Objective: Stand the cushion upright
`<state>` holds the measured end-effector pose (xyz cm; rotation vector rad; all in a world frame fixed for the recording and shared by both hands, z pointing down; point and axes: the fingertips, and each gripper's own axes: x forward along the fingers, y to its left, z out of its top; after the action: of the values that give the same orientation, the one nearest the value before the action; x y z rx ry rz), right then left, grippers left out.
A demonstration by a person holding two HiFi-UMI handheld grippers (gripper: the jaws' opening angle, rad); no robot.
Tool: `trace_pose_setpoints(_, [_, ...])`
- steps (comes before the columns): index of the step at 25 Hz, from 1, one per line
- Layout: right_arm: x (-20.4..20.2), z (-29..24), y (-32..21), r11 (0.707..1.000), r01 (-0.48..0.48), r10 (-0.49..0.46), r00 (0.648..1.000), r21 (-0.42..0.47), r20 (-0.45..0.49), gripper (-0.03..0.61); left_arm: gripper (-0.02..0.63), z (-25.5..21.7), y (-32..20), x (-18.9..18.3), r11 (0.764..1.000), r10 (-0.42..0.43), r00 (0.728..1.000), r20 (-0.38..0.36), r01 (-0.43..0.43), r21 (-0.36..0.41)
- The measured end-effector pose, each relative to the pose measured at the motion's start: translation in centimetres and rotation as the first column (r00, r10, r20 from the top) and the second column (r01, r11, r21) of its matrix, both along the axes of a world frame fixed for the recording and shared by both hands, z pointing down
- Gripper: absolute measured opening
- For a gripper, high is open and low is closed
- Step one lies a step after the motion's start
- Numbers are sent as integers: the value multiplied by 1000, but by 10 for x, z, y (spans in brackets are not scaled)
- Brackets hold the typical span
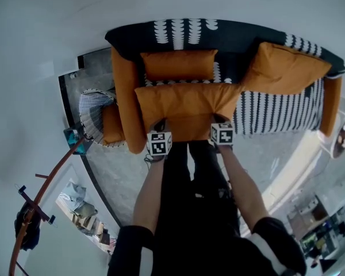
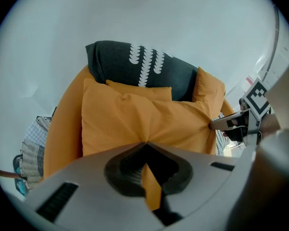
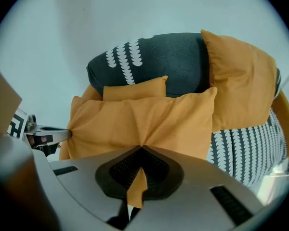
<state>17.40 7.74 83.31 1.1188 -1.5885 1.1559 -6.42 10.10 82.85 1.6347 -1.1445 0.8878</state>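
Note:
A large orange cushion (image 1: 187, 105) hangs in front of the sofa seat, pinched along its near edge by both grippers. My left gripper (image 1: 159, 132) is shut on the cushion's near left part; orange fabric (image 2: 151, 189) shows squeezed between its jaws. At the near right part my right gripper (image 1: 220, 124) is shut on the cushion too, with a fold of cloth (image 3: 136, 190) caught in its jaws. The cushion (image 2: 144, 121) fills the middle of both gripper views (image 3: 144, 121), its fabric gathered in creases at each grip. Each gripper view also shows the other gripper at the cushion's side.
The sofa (image 1: 236, 39) is dark with white leaf print, with an orange arm (image 1: 126, 96) at left. A smaller orange cushion (image 1: 178, 65) leans on its backrest; another big orange one (image 1: 287, 68) lies at right. A woven basket (image 1: 95, 114) stands beside the sofa's left arm.

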Motion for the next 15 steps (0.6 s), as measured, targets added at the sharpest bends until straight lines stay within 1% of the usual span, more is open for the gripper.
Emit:
trace_pose_setpoints(2, [-2,-6,-11,1000,9,-9,1000,25,16,-3,0,-5,-7,0,1000,-9,1000,-3,9,15])
trace_pose_setpoints(7, [2,-17,-47,995,24,-25,1000,98,8,-3,0,-24,-39,-4,997,2,1000,-6,-2,79])
trace_pose_setpoints(11, [-1,-35,-84,988,29,-30,1000,150,3,-3,0,-42,-73,-7,990,-6,1000,-5,7,144])
trace_pose_setpoints(15, [-10,-49,-119,979,27,-33,999,200,30,-3,0,-56,-104,-11,981,-10,1000,-5,11,196])
